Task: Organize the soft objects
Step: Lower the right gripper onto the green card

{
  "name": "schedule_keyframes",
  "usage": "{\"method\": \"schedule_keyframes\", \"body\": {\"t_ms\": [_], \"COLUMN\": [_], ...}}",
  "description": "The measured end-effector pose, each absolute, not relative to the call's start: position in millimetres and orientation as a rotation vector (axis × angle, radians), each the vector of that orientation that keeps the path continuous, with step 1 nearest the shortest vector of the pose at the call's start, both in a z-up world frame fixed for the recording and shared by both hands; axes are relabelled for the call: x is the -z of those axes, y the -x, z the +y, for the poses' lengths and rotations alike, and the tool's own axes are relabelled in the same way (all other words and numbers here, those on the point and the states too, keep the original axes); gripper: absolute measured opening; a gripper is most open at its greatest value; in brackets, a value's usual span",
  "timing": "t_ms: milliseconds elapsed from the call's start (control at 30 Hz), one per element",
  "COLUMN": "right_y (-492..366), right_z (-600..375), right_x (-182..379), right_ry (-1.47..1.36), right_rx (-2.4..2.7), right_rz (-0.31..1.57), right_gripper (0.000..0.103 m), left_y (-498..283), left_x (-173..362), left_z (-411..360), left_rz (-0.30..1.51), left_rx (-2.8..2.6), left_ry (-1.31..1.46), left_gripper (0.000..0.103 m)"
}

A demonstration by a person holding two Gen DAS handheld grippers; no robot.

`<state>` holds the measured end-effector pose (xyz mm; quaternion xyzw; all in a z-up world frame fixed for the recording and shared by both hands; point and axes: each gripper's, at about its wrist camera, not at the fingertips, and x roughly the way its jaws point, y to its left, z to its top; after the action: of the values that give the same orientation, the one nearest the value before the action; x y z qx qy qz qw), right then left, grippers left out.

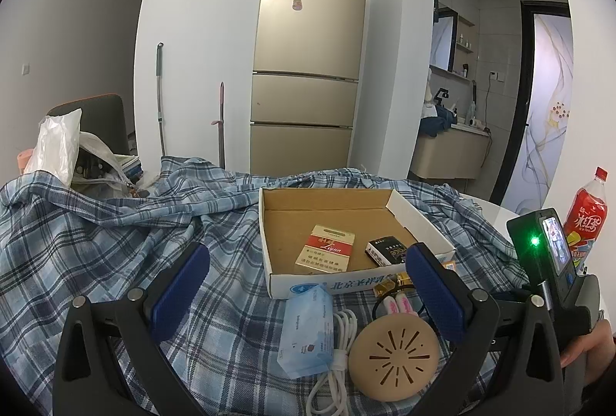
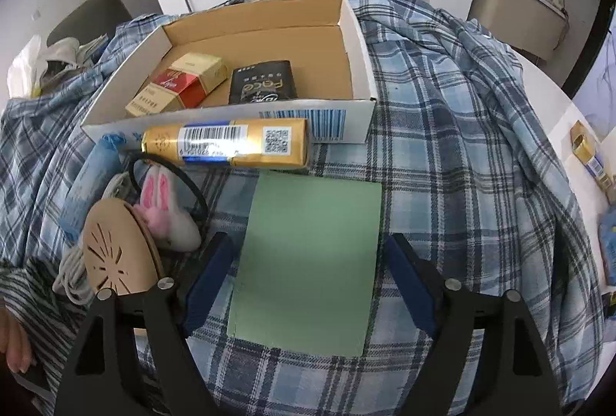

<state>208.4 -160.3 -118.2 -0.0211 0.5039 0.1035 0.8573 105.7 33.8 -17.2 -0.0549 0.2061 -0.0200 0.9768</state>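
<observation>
A shallow cardboard box (image 1: 415, 216) (image 2: 358, 42) sits on a blue plaid cloth (image 1: 115, 243) (image 2: 442, 131). In it lie a red-and-gold pack (image 1: 326, 248) (image 2: 184, 81) and a black pack (image 1: 387, 249) (image 2: 263, 82). In front of the box lie a blue tissue pack (image 1: 308, 329), a white cable (image 1: 338, 354), a tan round disc (image 1: 394, 354) (image 2: 115, 248), a bunny hair tie (image 1: 400, 304) (image 2: 165, 208), gold batteries (image 2: 227, 142) and a green flat pad (image 2: 308, 262). My left gripper (image 1: 308, 285) is open above the tissue pack and disc. My right gripper (image 2: 308, 273) is open around the green pad.
A red drink bottle (image 1: 587, 216) stands at the right table edge beside the other gripper's camera unit (image 1: 546, 246). A plastic bag and clutter (image 1: 65, 146) sit at the far left. A gold fridge (image 1: 308, 62) stands behind. Small packs (image 2: 589, 154) lie on the white table at right.
</observation>
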Motion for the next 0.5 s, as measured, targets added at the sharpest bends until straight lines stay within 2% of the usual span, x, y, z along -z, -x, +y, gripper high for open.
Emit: {"method": "schedule_keyframes", "body": {"t_ms": [200, 267, 333, 500], "right_y": [-206, -206, -204, -192], "right_z": [-151, -152, -152, -158], "right_x": [121, 120, 119, 101], "right_ry": [0.116, 0.117, 0.131, 0.089], "right_rx": [-0.189, -0.191, -0.172, -0.207], "right_rz": [1.049, 1.041, 1.029, 0.919], "right_gripper": [0.081, 0.074, 0.073, 0.072], "left_y": [-106, -106, -105, -104], "left_x": [17, 17, 17, 18], "left_z": [34, 34, 35, 38], "left_rz": [0.414, 0.415, 0.412, 0.41], "left_rx": [0.04, 0.039, 0.036, 0.028], "left_ry": [0.114, 0.116, 0.116, 0.121], "left_gripper": [0.103, 0.103, 0.103, 0.103]}}
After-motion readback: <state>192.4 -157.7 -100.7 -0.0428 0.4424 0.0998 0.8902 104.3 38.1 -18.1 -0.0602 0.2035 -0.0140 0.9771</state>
